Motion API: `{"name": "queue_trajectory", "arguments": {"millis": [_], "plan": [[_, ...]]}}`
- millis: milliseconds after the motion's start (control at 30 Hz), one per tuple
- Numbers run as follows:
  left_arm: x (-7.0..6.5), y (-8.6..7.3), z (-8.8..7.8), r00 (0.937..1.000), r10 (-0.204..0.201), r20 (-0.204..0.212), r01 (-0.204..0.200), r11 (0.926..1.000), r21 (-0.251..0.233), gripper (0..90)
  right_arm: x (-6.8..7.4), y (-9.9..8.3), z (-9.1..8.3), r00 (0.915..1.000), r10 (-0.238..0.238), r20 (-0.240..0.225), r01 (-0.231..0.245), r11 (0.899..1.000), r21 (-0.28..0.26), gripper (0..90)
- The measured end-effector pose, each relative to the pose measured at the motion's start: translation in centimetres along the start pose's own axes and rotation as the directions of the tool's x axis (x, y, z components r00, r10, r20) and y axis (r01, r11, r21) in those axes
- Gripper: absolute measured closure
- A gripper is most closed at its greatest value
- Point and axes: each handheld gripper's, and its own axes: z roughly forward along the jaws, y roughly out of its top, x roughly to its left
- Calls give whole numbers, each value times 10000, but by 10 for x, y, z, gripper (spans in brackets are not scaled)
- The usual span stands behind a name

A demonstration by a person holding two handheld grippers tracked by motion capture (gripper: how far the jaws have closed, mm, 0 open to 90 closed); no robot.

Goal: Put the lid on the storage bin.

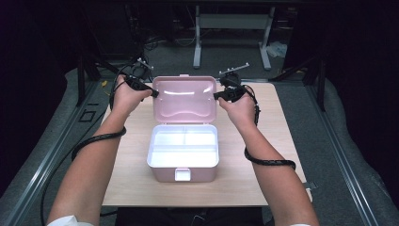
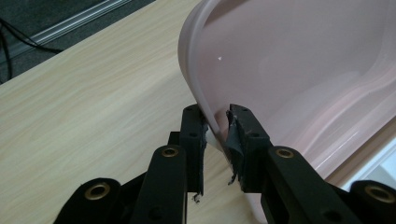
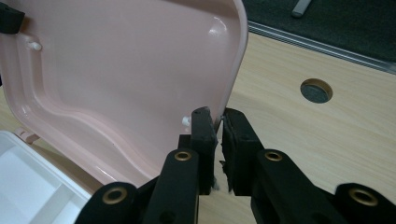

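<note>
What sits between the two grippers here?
The pink box's raised lid spans between left gripper and right gripper; each pinches a side edge, clearest in the high view.

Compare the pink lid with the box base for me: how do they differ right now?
The lid stands upright at the back, while the base sits flat on the table. The lid's inside is plain pink; the base holds a white divided tray. Left gripper and right gripper straddle the lid's side edges; the base is untouched. Both are pink.

A lab: dark curtains, floor cables (image 1: 155, 44), lone wooden table (image 1: 131, 183)
</note>
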Motion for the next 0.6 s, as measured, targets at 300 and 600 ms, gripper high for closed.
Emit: {"name": "queue_trajectory", "arguments": {"millis": [300, 600], "plan": [[-1, -1, -3, 9999, 57, 98, -56, 9999, -125, 762, -4, 11, 6, 9991, 374, -185, -379, 9990, -256, 731], [-4, -2, -14, 9993, 248, 284, -234, 9984, -506, 730, -3, 13, 2, 9987, 379, -355, -393, 9984, -412, 704]]}}
